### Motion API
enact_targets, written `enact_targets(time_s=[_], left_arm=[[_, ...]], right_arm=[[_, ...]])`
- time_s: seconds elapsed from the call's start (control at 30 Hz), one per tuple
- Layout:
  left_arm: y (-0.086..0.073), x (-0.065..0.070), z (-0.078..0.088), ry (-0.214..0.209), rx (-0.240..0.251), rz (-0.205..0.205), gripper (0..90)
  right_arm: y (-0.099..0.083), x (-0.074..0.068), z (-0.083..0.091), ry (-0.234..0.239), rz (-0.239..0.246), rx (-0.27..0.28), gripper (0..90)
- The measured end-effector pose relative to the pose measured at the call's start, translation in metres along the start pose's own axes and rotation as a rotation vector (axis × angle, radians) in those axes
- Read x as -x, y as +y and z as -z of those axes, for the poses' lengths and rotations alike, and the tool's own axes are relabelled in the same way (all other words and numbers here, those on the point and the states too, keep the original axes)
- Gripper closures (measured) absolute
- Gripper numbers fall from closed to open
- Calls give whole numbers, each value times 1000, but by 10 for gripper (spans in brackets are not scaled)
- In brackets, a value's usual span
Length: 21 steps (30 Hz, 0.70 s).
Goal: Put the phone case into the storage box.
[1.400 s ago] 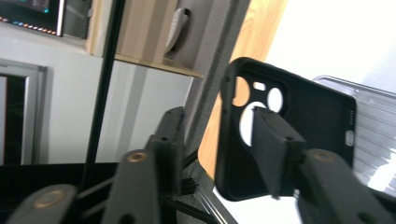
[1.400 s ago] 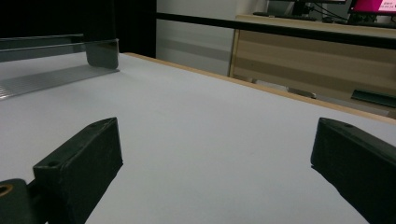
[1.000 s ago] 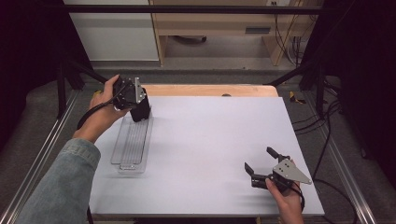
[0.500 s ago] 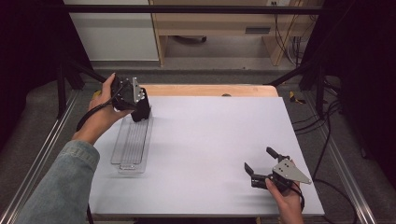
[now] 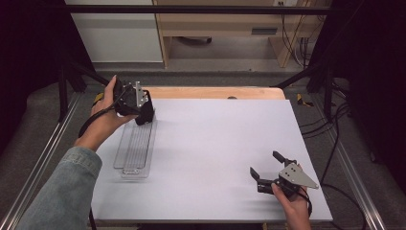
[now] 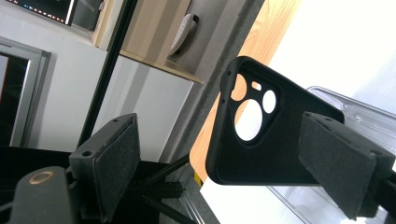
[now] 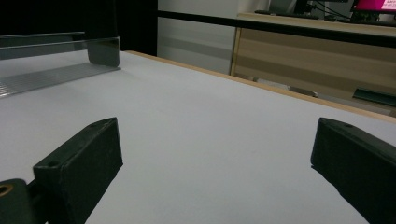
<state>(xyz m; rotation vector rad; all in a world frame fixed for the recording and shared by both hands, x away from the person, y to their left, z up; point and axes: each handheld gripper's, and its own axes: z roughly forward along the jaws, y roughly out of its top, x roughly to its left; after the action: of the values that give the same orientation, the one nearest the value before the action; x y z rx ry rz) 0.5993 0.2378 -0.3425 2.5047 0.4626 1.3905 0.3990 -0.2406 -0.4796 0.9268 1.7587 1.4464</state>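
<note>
While the left gripper (image 5: 143,112) hovers at ten o'clock, jaws just parting, a phone case (image 6: 261,135) against one pad, the right gripper (image 5: 268,170) rests spread at five o'clock on the worktop (image 5: 215,143).

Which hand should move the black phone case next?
Probably the left gripper: the black phone case stands between its just-opened jaws, at the clear tray's far end. The right gripper sits open, far across the table.
</note>
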Motion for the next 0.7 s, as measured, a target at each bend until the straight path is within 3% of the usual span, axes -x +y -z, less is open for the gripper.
enact_targets(time_s=[0.43, 0.7], left_arm=[[-1, 2, 0, 6, 2, -1, 123], [-3, 3, 1, 3, 19, 34, 119]], right_arm=[[0, 0, 0, 1, 0, 0, 24], [0, 0, 0, 1, -1, -1, 24]])
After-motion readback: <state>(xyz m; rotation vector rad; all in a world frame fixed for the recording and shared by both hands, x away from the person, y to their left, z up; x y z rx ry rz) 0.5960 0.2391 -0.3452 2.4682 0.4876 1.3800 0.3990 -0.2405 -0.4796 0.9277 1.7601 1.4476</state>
